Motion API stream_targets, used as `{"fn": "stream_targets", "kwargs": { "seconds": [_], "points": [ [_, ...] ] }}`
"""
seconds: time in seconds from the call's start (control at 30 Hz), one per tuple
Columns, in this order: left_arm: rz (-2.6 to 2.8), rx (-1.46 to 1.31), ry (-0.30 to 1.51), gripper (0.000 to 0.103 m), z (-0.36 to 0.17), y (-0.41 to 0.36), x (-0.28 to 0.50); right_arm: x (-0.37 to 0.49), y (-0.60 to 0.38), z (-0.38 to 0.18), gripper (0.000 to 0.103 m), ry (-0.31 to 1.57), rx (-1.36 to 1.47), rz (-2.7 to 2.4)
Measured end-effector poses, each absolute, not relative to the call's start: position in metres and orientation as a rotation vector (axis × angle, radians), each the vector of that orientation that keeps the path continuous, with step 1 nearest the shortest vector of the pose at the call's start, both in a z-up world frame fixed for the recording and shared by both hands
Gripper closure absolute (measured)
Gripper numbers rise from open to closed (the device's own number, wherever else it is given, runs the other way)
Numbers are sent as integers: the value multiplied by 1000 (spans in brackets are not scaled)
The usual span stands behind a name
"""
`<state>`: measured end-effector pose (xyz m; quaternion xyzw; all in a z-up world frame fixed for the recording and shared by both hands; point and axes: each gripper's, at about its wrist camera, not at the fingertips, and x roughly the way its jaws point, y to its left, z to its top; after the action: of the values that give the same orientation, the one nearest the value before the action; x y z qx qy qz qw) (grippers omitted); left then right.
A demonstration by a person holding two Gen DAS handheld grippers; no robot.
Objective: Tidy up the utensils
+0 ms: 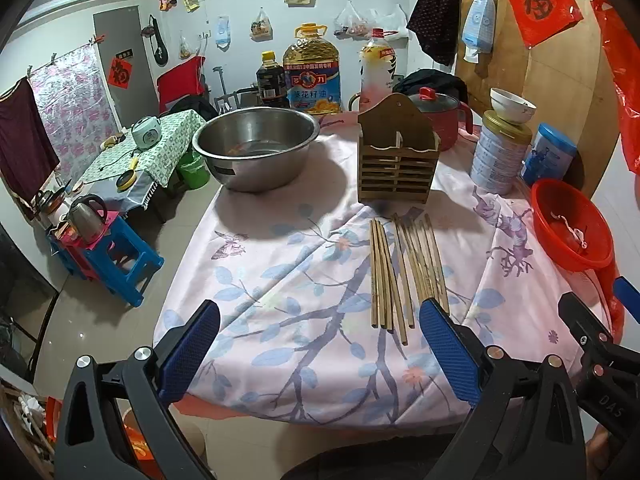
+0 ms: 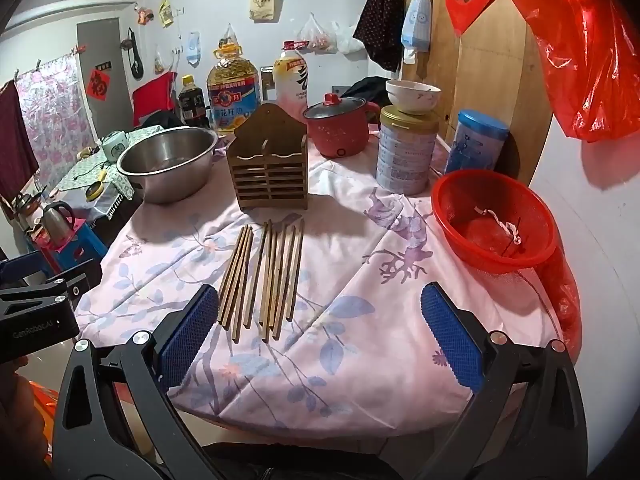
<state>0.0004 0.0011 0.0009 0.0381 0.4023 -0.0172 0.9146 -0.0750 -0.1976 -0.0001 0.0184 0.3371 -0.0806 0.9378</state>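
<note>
The left tongs (image 1: 320, 344) hang wide open and empty over the near edge of the tabletop (image 1: 280, 280). The chopsticks (image 1: 404, 272) lie just ahead, toward their right pad, long axes running away toward the wooden holder (image 1: 396, 168). The right tongs (image 2: 320, 336), equally wide and empty, have the chopsticks (image 2: 264, 276) by their left pad; neither side looks clearly nearer.
</note>
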Motion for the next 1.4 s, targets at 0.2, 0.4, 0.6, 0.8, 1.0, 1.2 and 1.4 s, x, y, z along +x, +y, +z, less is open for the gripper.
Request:
{"fn": "stream_targets", "kwargs": {
  "seconds": [0.2, 0.4, 0.6, 0.8, 1.0, 1.2, 1.4],
  "points": [
    [-36, 80, 830, 6, 2, 3, 2, -74, -199, 1, 6, 686, 39, -165],
    [-38, 79, 829, 6, 0, 4, -1, -71, -204, -1, 6, 683, 41, -165],
    [-36, 79, 828, 6, 0, 2, -1, -73, -201, 0, 6, 679, 41, -167],
    [-35, 78, 828, 6, -1, 2, -1, -73, -201, 0, 6, 674, 43, -165],
    [-37, 73, 828, 6, -1, 2, -2, -72, -201, -1, 6, 672, 46, -164],
    [-39, 69, 829, 6, -1, 2, -2, -69, -201, -2, 6, 675, 46, -163],
    [-42, 63, 829, 6, -1, 2, -2, -67, -201, -3, 6, 678, 46, -164]
  ]
}}
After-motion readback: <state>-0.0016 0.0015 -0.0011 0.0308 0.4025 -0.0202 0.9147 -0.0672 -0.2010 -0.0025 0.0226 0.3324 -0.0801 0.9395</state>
